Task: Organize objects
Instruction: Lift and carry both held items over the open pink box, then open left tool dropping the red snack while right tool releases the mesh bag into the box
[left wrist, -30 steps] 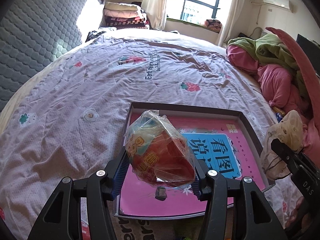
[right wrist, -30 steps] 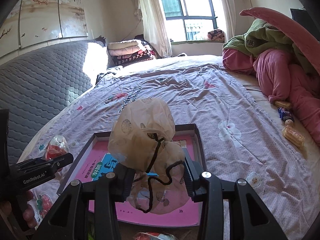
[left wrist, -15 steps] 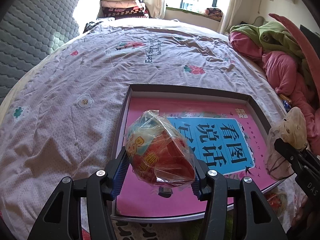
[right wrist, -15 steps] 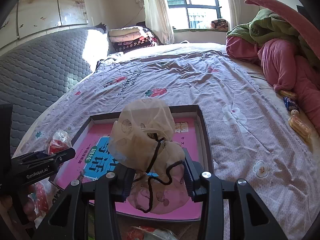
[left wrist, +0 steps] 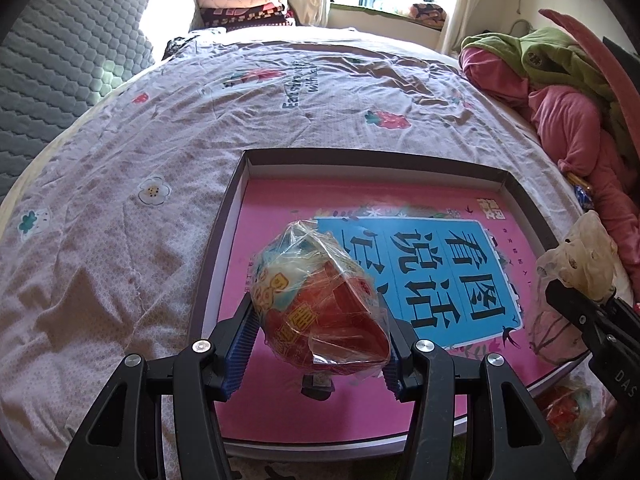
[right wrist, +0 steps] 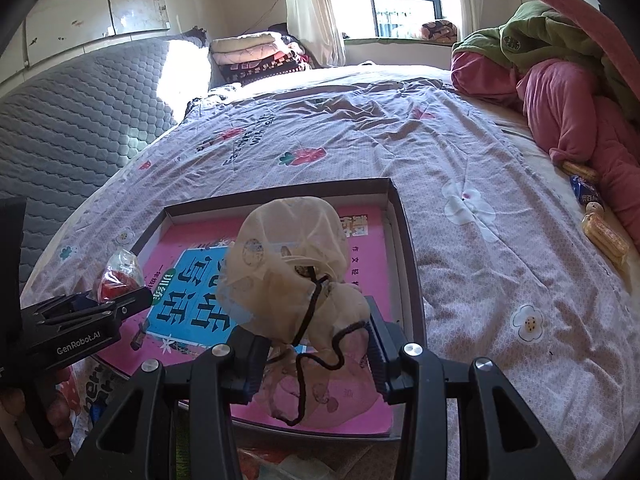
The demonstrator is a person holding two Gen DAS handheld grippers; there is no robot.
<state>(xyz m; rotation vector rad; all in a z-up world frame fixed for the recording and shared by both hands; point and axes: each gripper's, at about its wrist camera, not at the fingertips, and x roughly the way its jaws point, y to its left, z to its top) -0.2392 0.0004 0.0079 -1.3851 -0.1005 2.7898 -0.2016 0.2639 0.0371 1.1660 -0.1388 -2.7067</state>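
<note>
A shallow box [left wrist: 372, 166] lies on the bed [left wrist: 120, 208], a book [left wrist: 280, 232] flat inside it. Piled clothes [right wrist: 560, 92] sit at two o'clock, folded blankets [right wrist: 256, 54] at twelve.

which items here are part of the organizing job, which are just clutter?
In play: wrapped snack in left gripper; mesh pouch in right gripper; box.
Lying about: clothes pile, folded blankets, loose snacks.

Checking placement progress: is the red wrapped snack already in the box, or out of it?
Out: the red wrapped snack is clamped in the left claw, held above the box.
</note>
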